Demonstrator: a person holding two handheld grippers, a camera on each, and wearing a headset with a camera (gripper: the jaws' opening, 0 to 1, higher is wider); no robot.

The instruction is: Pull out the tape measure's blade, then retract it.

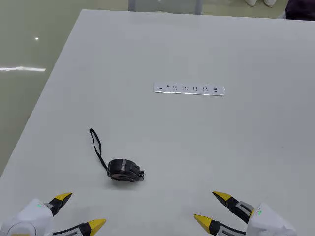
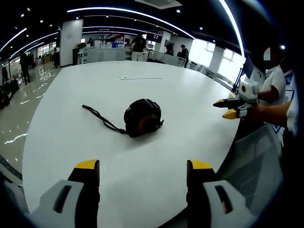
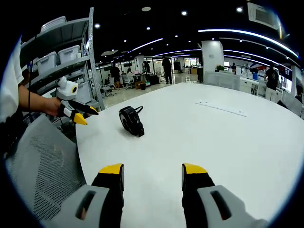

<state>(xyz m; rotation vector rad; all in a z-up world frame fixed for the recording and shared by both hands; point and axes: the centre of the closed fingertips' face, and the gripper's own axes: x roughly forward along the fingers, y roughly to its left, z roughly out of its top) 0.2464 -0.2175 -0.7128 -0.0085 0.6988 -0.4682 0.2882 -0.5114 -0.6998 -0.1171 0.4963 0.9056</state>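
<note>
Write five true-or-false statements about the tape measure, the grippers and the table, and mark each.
1. The tape measure lies on the table, touched by neither gripper. True.
2. The left gripper is shut on the tape measure. False: it is open and apart from it.
3. The blade is drawn out across the table. False: it is wound in.
4. A power strip lies farther off than the tape measure. True.
5. The right gripper is open. True.
</note>
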